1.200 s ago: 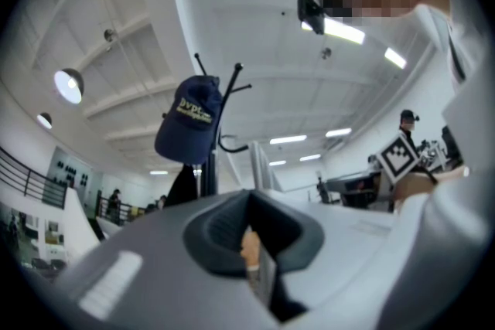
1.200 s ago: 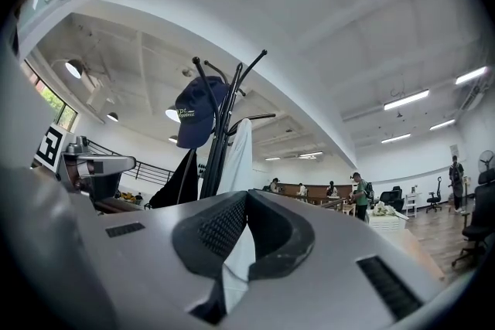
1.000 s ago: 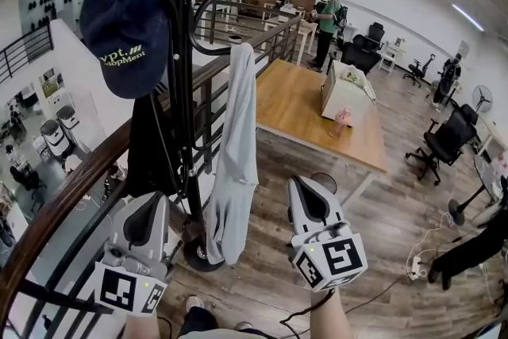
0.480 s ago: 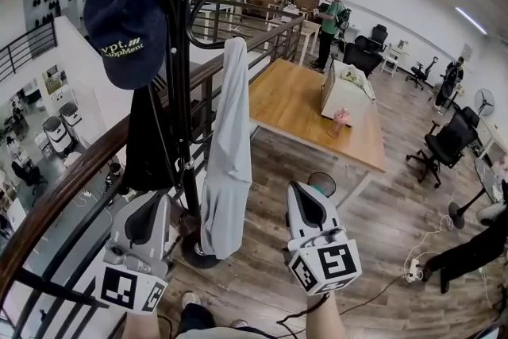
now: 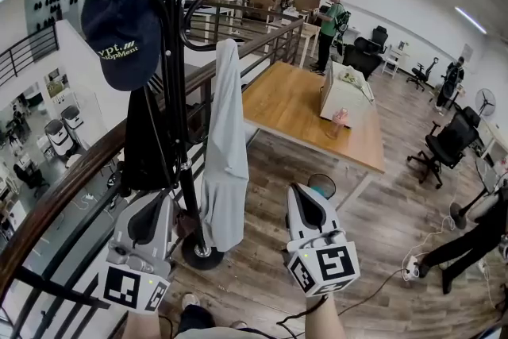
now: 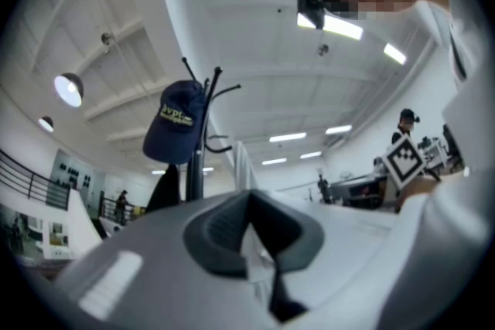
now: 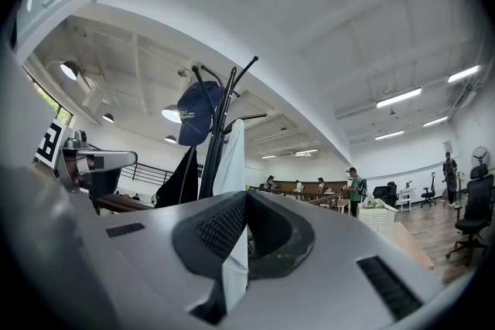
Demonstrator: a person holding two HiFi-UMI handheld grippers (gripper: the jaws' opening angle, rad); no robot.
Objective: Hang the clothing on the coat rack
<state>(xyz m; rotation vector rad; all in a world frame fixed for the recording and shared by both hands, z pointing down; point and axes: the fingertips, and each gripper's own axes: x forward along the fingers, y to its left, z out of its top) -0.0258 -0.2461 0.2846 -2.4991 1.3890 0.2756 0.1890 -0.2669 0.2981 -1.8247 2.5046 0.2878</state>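
A black coat rack (image 5: 176,91) stands by the railing. On it hang a navy cap (image 5: 119,12) at the top, a black garment (image 5: 143,147) to the left and a light grey garment (image 5: 224,147) on a right-hand hook. Both grippers are low, in front of the rack's base (image 5: 198,254) and apart from the clothes. My left gripper (image 5: 153,198) is shut with nothing in it. My right gripper (image 5: 300,190) is shut and empty too. In the left gripper view the cap (image 6: 176,131) shows above the closed gripper (image 6: 249,197). In the right gripper view the rack (image 7: 216,135) rises beyond the closed gripper (image 7: 247,197).
A wooden-topped railing (image 5: 63,194) runs behind the rack with a drop beyond it. To the right are a wooden table (image 5: 302,111) with a white box (image 5: 343,91), an office chair (image 5: 444,143), a person (image 5: 468,242) at the right edge, and cables on the floor.
In the head view the rack and its clothes have slid slightly left. Both grippers stay low and shut. A person at the right edge has come further into view.
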